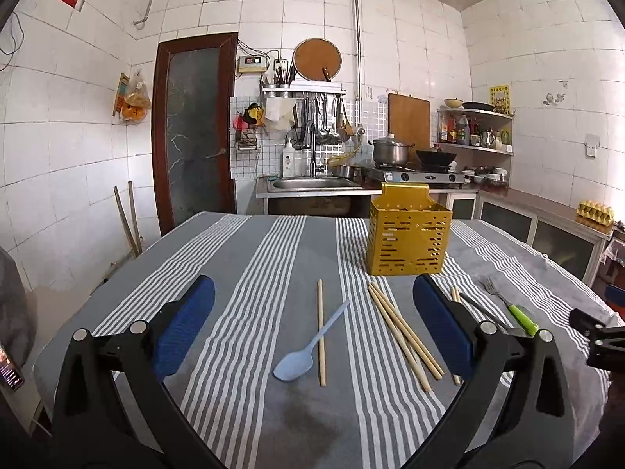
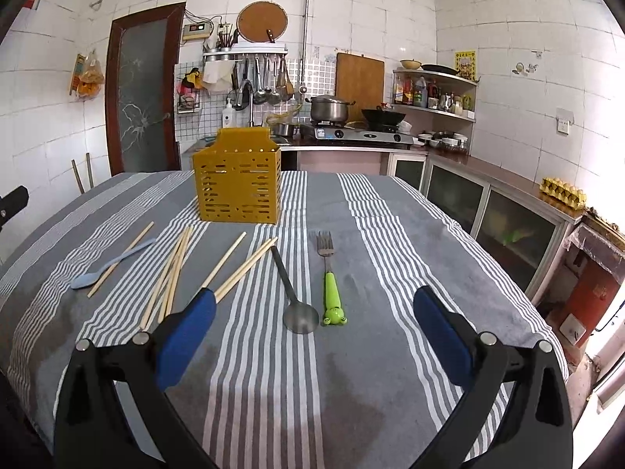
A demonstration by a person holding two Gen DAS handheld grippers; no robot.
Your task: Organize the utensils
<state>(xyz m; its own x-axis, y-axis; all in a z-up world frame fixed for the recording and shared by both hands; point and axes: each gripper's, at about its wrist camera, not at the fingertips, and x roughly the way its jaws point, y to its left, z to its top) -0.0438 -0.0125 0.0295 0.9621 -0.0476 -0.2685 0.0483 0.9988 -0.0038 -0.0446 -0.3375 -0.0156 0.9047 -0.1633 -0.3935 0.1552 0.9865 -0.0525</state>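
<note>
While hovering above the striped cloth (image 2: 273, 391), both tools — left tool (image 1: 313, 297), right tool (image 2: 313, 305) — gape wide, holding nothing.

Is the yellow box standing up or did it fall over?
Standing up. The yellow box sits flat on the striped tablecloth with its open top facing up, and its walls look straight in both views.

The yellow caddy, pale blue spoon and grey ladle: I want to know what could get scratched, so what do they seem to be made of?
Yellow caddy: probably matte plastic, possibly painted metal; uniform colour, punched slots.
Pale blue spoon: likely plastic; flat pastel, no shine.
Grey ladle: looks like metal; dull grey sheen.
</note>
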